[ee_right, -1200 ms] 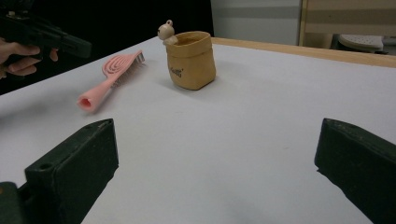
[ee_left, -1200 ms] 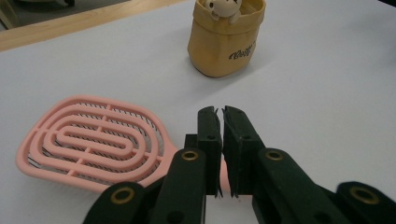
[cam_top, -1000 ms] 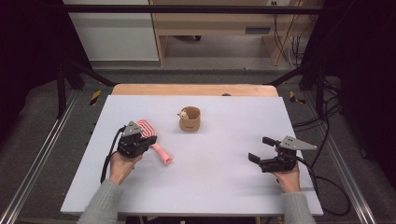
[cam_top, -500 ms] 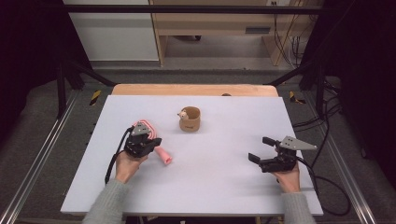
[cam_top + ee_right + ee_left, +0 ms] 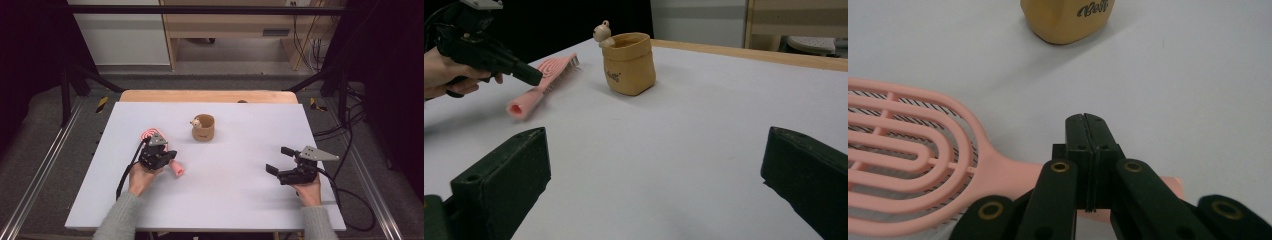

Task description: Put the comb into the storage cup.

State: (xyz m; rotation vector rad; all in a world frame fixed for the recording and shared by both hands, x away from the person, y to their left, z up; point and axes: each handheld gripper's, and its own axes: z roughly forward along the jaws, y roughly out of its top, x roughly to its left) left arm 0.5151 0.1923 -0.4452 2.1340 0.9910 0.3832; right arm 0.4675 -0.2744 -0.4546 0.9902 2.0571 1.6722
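Note:
A pink hairbrush lies flat on the white table at the left. Its oval slotted head points away from the person. My left gripper hangs just over the brush's handle with its jaws pressed together and nothing between them. The right gripper view shows its tip right at the handle of the brush; I cannot tell whether it touches. A tan fabric pouch stands upright at mid-table. My right gripper rests open at the right, its jaws wide apart and empty.
A small pale figure sits on the pouch's rim, and dark script is printed on the pouch. A wooden strip runs along the table's far edge. Black frame rails and cables flank both sides.
My left gripper has slid toward the near right and slightly down, off the brush's head and over its handle. The brush, the pouch and the right gripper have not moved.

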